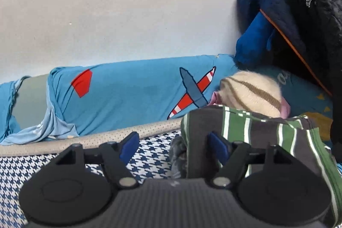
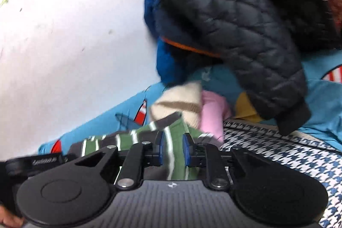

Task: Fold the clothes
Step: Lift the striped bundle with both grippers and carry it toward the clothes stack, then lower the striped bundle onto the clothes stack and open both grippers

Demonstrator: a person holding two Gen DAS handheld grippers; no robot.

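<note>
The striped garment (image 1: 252,134), in green, dark grey and white, lies bunched on the houndstooth cover (image 1: 149,159) of what looks like a bed, close against a blue airplane-print sheet (image 1: 132,91). It looks soft, light and limp knit, so it should sag and crease wherever it is lifted; a hem, cuff or shoulder seam would give a firmer hold than the loose middle.

The left hand-held gripper (image 1: 173,146) stands spread, its right pad at the garment's edge, nothing between the pads. The right hand-held gripper (image 2: 172,150) is narrowed over a fold of the same cloth; blur leaves it unclear whether the pads actually pinch it.

Behind the garment sit a cream knit piece with brown stripes (image 1: 250,93) and something pink (image 2: 212,114). A black quilted jacket (image 2: 245,20) and a blue one (image 1: 254,20) hang low over that corner, crowding any spreading toward the wall (image 1: 106,14).
</note>
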